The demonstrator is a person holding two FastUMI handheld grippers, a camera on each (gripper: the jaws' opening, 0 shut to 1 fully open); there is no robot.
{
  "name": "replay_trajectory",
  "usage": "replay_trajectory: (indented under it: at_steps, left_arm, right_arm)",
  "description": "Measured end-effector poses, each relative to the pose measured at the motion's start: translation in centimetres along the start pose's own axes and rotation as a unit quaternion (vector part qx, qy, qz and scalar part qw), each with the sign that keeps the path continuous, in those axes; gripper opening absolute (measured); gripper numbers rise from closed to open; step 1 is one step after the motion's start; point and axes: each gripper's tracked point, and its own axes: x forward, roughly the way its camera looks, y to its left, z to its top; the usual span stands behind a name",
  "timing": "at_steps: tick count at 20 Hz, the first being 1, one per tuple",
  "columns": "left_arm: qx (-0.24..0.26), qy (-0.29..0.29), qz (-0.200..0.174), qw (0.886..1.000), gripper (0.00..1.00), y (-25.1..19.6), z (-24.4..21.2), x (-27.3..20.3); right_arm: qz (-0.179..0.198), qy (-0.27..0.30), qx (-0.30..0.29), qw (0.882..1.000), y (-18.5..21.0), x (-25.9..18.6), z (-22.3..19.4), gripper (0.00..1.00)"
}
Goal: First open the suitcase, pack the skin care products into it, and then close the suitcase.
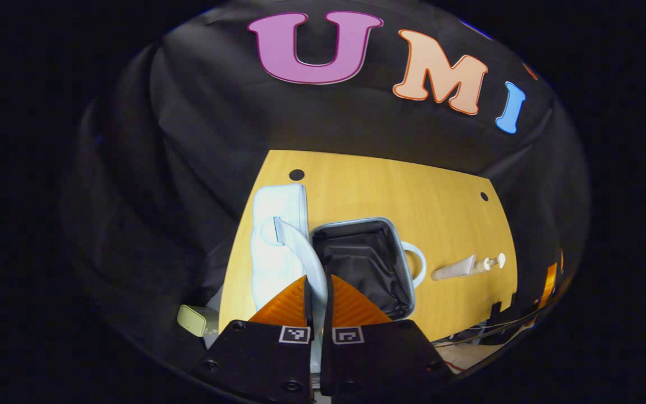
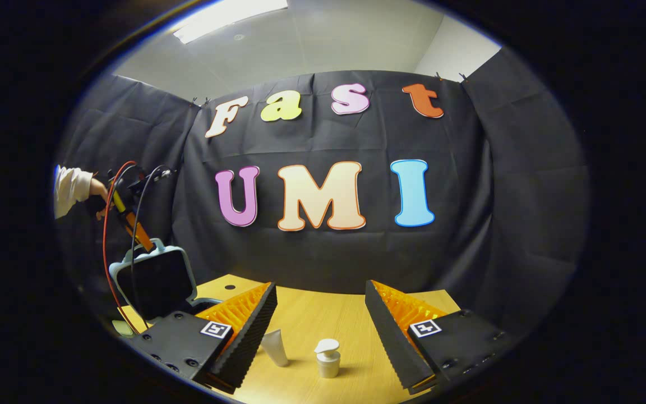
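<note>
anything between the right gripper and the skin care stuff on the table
Nothing visible. The right gripper is open, and the pump bottle and the tube lie on bare table straight ahead between its fingers. The left gripper holds the suitcase lid up, off to the side.

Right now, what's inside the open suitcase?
The suitcase shows dark fabric lining and no products. The left gripper, shut on the lid's handle, covers the near corner. The tube and pump bottle lie on the table.
</note>
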Motion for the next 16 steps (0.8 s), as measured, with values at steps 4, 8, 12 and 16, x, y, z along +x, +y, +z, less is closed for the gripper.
replay_trajectory:
  at_steps: [4,8,12,16]
  left_arm:
    - [-0.008,-0.026,0.029,0.999,0.0,3.1,-0.2,1.6]
    - [-0.002,-0.046,0.049,0.998,0.0,9.7,-1.4,3.6]
    - [-0.013,-0.049,0.066,0.996,0.0,15.3,-3.2,6.9]
    - [-0.059,-0.043,0.083,0.994,0.0,21.2,-7.1,12.1]
  right_arm:
    - [-0.004,-0.003,-0.012,1.0,1.5,0.5,0.6,1.0]
    - [-0.005,0.006,-0.048,0.999,3.1,0.4,0.0,0.99]
    - [0.006,0.01,-0.042,0.999,5.3,0.8,-0.4,0.99]
    - [0.007,0.008,-0.035,0.999,6.6,1.6,-0.7,0.99]
